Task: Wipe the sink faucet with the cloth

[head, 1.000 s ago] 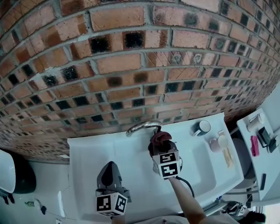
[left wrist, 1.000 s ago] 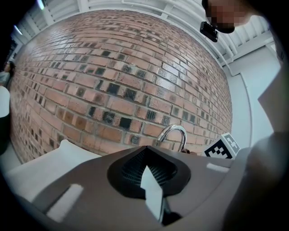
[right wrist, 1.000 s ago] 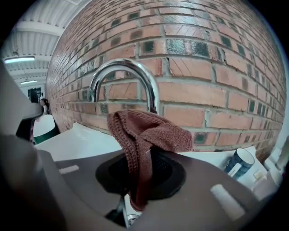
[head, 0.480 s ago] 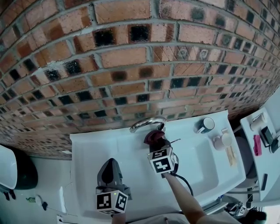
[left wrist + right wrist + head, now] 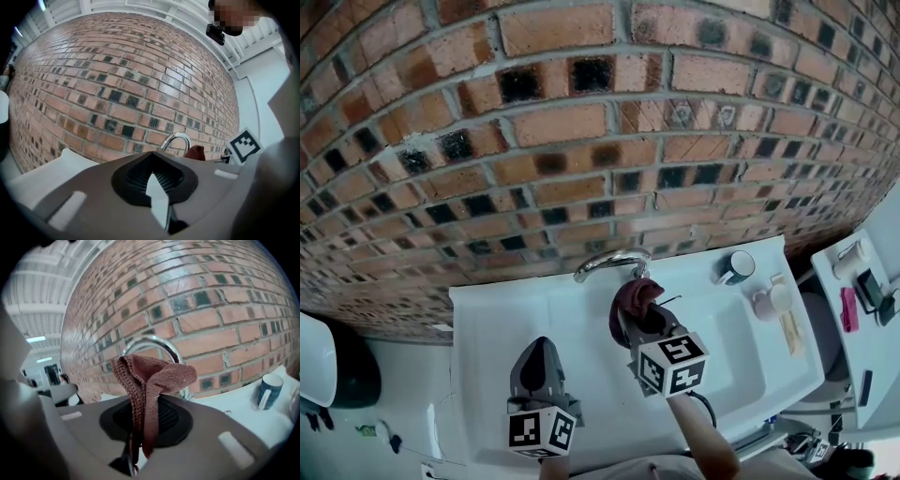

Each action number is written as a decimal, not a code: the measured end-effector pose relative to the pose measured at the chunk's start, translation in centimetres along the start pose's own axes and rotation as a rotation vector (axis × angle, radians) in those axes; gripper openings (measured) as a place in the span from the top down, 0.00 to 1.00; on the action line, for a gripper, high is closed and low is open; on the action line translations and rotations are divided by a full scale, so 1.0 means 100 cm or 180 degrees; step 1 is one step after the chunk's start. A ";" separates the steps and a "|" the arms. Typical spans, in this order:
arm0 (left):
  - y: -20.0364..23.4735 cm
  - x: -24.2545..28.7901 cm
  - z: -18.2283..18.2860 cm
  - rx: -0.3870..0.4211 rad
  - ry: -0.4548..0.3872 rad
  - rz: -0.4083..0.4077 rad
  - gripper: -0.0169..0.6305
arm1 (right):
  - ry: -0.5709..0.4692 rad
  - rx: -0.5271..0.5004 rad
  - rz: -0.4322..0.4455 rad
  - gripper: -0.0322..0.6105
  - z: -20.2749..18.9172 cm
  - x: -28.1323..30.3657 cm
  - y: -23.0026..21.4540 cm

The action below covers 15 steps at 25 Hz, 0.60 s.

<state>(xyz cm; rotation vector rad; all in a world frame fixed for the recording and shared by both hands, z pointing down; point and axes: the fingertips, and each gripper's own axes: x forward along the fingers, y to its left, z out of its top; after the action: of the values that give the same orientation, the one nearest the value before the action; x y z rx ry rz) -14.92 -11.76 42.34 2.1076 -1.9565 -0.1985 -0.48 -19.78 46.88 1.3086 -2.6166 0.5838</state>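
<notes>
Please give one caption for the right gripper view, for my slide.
Right claw shut on a brown cloth, in front of the curved faucet.

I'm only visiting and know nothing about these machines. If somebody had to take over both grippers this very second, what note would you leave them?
Right gripper: jaws shut on the reddish-brown knitted cloth, held up just in front of the curved chrome faucet. I can't tell whether they touch.
Left gripper: jaws shut, empty, over the white sink, left of the faucet.
Done: cloth gripped and brought to the faucet. How much has been wiped can't be told.
Left: probably rub the cloth along the spout and down to its base.
</notes>
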 end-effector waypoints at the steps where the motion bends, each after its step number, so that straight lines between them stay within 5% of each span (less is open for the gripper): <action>1: -0.004 -0.002 0.002 0.0004 -0.0020 -0.0030 0.97 | -0.0148 0.0141 0.0063 0.87 0.008 -0.013 0.007; 5: -0.032 -0.011 0.011 0.0049 -0.0119 -0.0230 0.97 | -0.0569 0.0447 0.0300 0.87 0.030 -0.058 0.032; 10: -0.059 -0.025 0.026 0.0172 -0.0243 -0.0407 0.97 | -0.0724 -0.0136 0.0421 0.87 0.045 -0.095 0.061; 15: -0.066 -0.042 0.031 0.0193 -0.0341 -0.0431 0.97 | -0.0724 -0.0302 0.0401 0.87 0.032 -0.122 0.079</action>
<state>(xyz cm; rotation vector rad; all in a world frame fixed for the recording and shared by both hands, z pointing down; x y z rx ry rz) -9.78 -7.47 37.21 2.3154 -1.9007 -0.2867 0.70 -7.87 38.02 1.2558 -2.8869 0.3398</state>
